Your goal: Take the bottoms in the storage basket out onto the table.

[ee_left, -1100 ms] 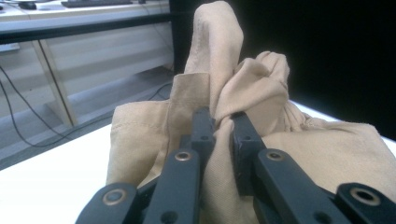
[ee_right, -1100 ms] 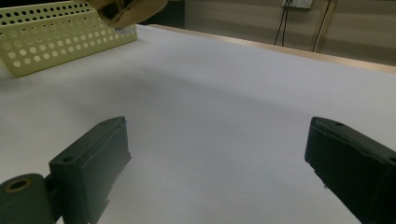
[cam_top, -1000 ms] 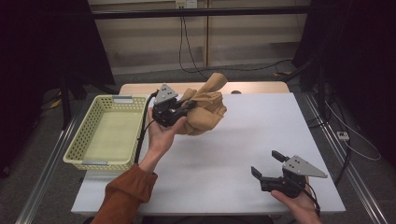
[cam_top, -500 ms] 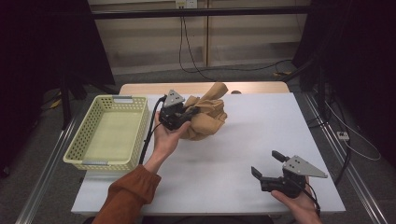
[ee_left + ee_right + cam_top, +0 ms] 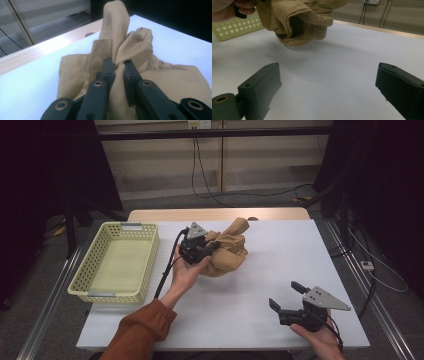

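Note:
A crumpled tan cloth (image 5: pixel 227 252) hangs bunched just over the middle of the white table (image 5: pixel 280 245), its lower folds near or on the surface. My left gripper (image 5: pixel 209 249) is shut on a fold of that cloth (image 5: pixel 120 60), the two black jaws pinching the fabric between them. In the right gripper view the tan cloth (image 5: pixel 299 20) sags low above the table, and the left hand (image 5: pixel 227 8) shows at the top left. My right gripper (image 5: pixel 289 295) rests at the table's near right corner, jaws wide open with nothing between them (image 5: pixel 329 82).
A pale yellow-green plastic basket (image 5: pixel 87 280) stands on the left of the table, its inside bare. A wooden strip (image 5: pixel 220 214) runs along the far edge. Cables lie on the floor beyond, and dark curtains flank both sides.
My left gripper has come down and a little toward the right with the cloth, so the bundle now sits lower over the table. The right gripper has stayed where it was.

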`<action>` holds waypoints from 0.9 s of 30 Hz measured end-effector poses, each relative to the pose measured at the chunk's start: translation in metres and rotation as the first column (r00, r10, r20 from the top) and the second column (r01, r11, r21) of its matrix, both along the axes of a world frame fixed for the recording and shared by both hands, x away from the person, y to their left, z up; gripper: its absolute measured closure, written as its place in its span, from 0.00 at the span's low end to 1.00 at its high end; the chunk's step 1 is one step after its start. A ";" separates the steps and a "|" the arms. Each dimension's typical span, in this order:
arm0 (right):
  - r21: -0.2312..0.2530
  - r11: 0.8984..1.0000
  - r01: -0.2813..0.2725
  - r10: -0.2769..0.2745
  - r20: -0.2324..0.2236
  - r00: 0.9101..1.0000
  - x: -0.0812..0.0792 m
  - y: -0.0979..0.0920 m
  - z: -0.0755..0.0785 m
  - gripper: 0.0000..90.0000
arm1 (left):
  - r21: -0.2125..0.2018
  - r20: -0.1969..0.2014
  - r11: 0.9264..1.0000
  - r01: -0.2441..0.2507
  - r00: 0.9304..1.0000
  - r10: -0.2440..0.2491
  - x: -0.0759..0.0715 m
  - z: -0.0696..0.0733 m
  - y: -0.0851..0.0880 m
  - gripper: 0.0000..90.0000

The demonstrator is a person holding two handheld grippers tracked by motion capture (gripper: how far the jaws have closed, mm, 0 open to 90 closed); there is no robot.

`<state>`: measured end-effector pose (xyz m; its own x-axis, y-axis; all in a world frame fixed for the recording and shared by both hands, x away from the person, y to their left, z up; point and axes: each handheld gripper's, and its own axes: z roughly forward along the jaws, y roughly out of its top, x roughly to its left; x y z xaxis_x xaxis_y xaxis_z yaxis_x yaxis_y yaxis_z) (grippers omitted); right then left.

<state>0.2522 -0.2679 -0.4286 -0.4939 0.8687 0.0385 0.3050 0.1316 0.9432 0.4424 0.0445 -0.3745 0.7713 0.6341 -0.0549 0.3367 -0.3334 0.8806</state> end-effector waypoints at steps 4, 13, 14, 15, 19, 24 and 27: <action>0.001 1.000 -0.001 0.001 -0.001 1.000 0.000 0.000 0.000 0.07 | 0.021 -0.007 1.000 0.001 1.000 -0.001 0.002 -0.006 -0.004 0.93; 0.002 1.000 0.000 0.000 -0.002 1.000 0.000 0.000 0.000 0.07 | 0.069 -0.026 0.998 -0.001 1.000 0.002 0.006 -0.022 -0.007 0.92; 0.002 1.000 0.000 0.000 -0.001 1.000 -0.001 0.000 0.000 0.07 | 0.071 -0.027 0.997 -0.004 1.000 0.006 0.006 -0.023 -0.007 0.93; 0.002 1.000 -0.002 0.002 0.000 1.000 -0.001 0.000 0.000 0.07 | 0.073 -0.029 0.997 -0.004 1.000 0.006 0.006 -0.023 -0.007 0.92; 0.006 1.000 0.004 -0.004 -0.002 1.000 -0.001 -0.001 0.000 0.07 | 0.088 -0.031 0.996 -0.007 0.999 0.010 0.007 -0.025 -0.007 0.92; 0.003 1.000 0.000 0.000 -0.002 1.000 -0.001 0.000 0.000 0.07 | 0.115 -0.049 0.993 -0.018 0.998 0.024 0.011 -0.034 -0.008 0.91; 0.003 1.000 0.002 -0.002 -0.002 1.000 -0.001 0.000 0.000 0.07 | 0.126 -0.069 0.992 -0.020 0.997 0.028 0.013 -0.038 -0.007 0.90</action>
<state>0.2512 -0.2684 -0.4284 -0.4923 0.8694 0.0421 0.3068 0.1281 0.9431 0.4559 0.0377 -0.4128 0.7528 0.6577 -0.0276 0.4055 -0.4304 0.8064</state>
